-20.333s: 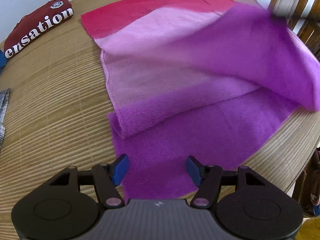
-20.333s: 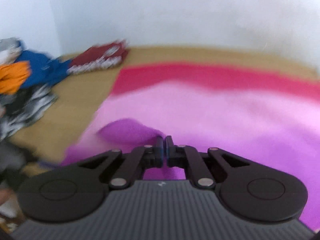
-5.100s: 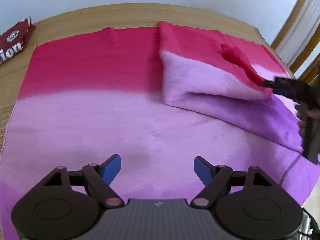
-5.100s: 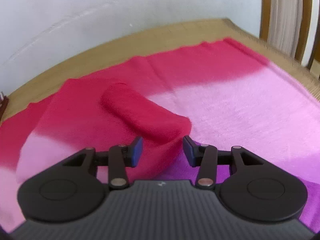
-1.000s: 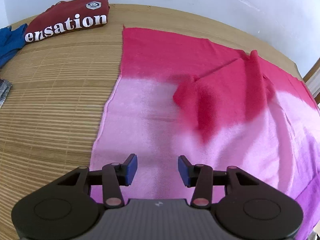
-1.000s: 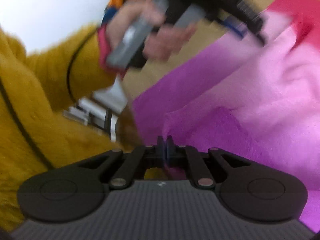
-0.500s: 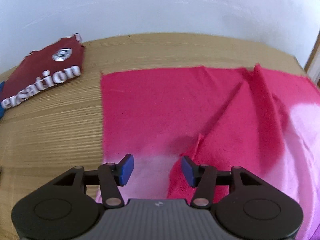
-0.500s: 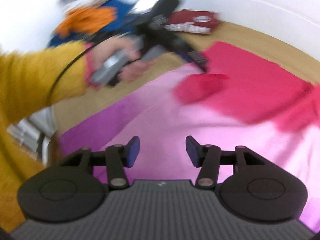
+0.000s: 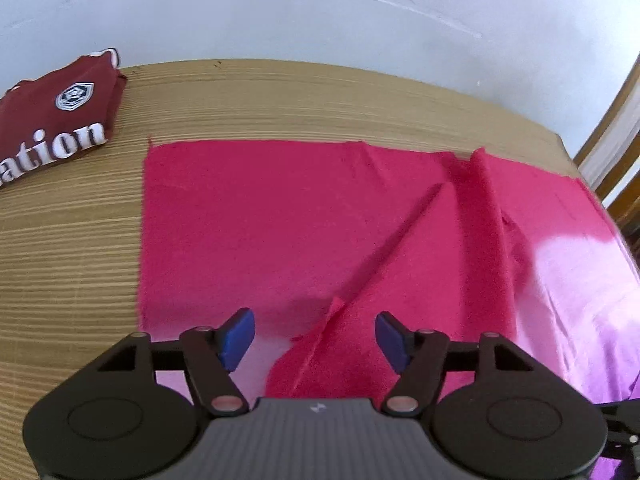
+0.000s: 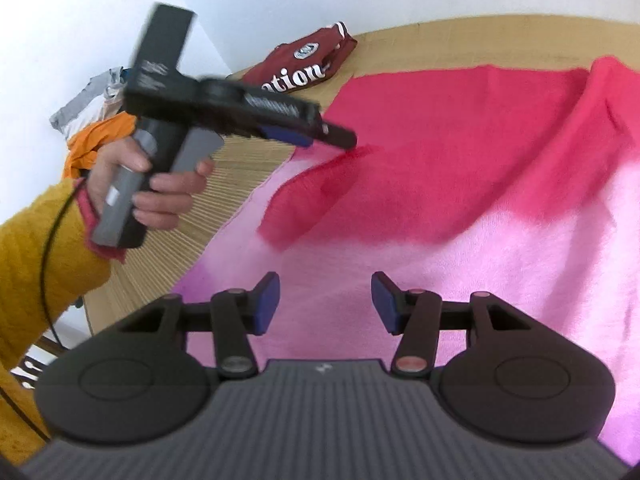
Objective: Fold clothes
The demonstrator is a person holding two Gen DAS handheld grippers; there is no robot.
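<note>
Both jaws open and empty, my left gripper (image 9: pixel 314 334) just widened over the cloth's (image 9: pixel 280 220) flipped corner (image 10: pixel 316 196); I'd pinch it low before my right gripper (image 10: pixel 324 300) smooths the ridge (image 9: pixel 486 216).

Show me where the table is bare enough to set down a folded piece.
Bare slats lie between the maroon shirt and the red-pink cloth, and along the wall behind it. The cloth fills the right; the clothes pile crowds the far left.

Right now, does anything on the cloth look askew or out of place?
Yes. A red corner flap of the pink cloth lies folded crookedly over its pale band, with a raised diagonal ridge further back.
</note>
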